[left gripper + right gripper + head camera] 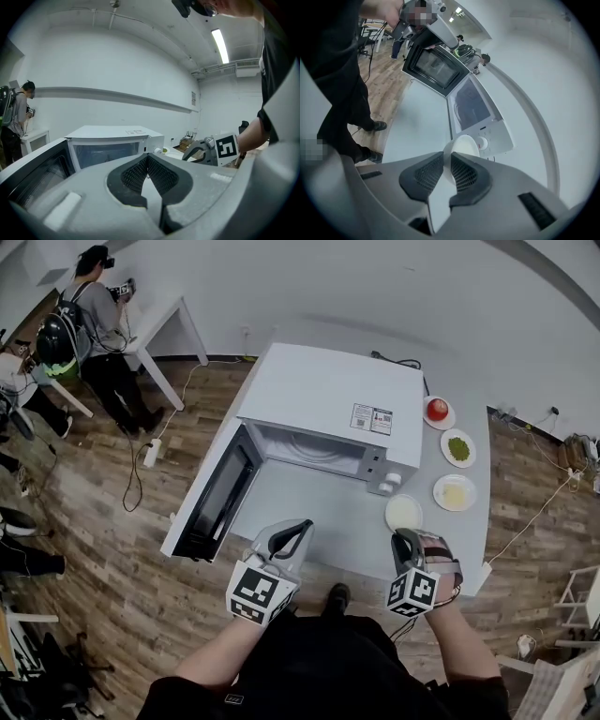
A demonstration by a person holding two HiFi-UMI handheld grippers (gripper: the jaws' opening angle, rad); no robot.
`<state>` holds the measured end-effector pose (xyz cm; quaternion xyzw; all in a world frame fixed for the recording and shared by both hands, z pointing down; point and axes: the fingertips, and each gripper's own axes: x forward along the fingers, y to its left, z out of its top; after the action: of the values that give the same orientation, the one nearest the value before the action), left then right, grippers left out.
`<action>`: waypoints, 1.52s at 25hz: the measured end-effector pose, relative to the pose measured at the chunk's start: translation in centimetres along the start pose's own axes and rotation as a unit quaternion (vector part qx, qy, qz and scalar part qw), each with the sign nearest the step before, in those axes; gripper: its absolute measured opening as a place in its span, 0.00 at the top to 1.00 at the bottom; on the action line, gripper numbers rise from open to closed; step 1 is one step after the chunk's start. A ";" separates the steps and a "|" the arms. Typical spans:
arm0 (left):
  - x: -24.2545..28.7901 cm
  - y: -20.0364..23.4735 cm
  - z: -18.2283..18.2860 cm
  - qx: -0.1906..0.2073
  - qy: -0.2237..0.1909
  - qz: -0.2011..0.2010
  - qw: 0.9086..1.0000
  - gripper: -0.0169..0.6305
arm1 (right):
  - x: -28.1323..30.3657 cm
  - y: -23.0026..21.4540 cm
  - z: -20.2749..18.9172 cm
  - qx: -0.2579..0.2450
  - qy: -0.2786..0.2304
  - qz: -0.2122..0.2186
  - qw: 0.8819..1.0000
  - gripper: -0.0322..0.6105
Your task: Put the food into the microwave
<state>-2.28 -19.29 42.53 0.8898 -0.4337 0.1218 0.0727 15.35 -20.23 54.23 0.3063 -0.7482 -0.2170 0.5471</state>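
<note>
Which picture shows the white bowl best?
The head view: nearly the whole white bowl shows from above. The right gripper view shows only its rim pinched in the jaws; the left gripper view does not show it clearly.

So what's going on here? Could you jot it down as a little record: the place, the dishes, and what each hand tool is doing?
setting: white microwave on a grey table
door: open
right gripper: closed on the rim of a white bowl
left gripper: jaws together, holding nothing
other dishes: red food, green food and yellow food, each on its own plate to the right of the microwave
background: another person standing at a white desk
</note>
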 end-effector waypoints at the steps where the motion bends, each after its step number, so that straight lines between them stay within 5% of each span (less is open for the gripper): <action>1: -0.4 0.6 0.0 -0.001 -0.003 -0.004 1.000 0.96 | 0.1 0.1 0.9 0.000 0.001 -0.002 1.000 0.86; 17: -6.9 11.2 0.8 0.034 -0.031 -0.081 0.996 0.96 | 3.7 0.8 19.0 0.036 0.018 -0.050 0.998 0.86; 38: 1.2 10.8 -0.7 0.013 -0.027 -0.104 0.994 0.96 | 17.8 -4.4 19.7 -0.015 -0.007 -0.057 0.998 0.86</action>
<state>-10.17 -26.63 43.79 0.9339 -0.3392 0.0949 0.0619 -6.17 -35.96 57.45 0.3388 -0.7301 -0.2609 0.5331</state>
